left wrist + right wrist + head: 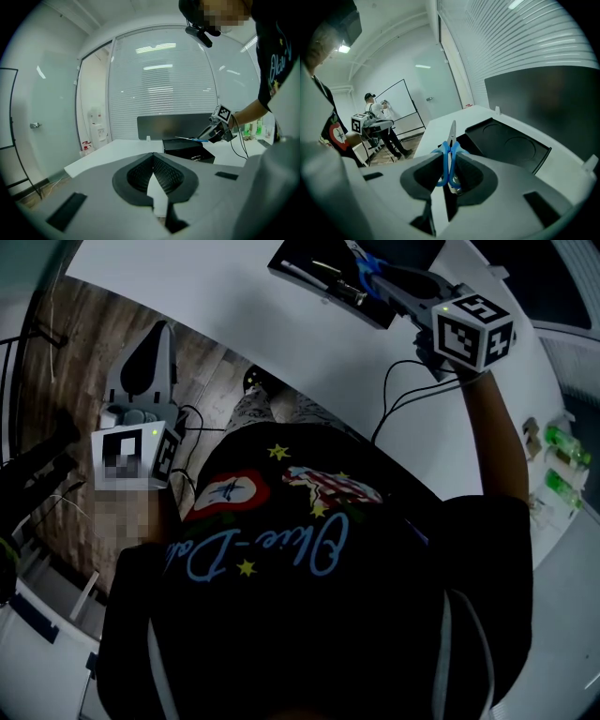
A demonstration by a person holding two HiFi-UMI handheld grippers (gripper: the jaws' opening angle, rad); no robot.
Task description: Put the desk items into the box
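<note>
Noted: right gripper point(449, 161) clamped on scissors point(452, 136) at the blue handles, blades pointing forward along the jaws, tip over box point(506, 145) by table's point(216, 296) far edge. Left gripper point(153, 176) closed, empty, well apart beyond near edge.

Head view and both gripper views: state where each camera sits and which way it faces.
Head view: on the person's head, facing steeply down; shows dark T-shirt, left gripper, right gripper.
Left gripper view: on that gripper, along its shut jaws towards the black box; shows the right forearm.
Right gripper view: on that gripper, along jaws clamping blue-handled scissors, above the box.
Shared: all show the box; each gripper view shows the other gripper.
</note>
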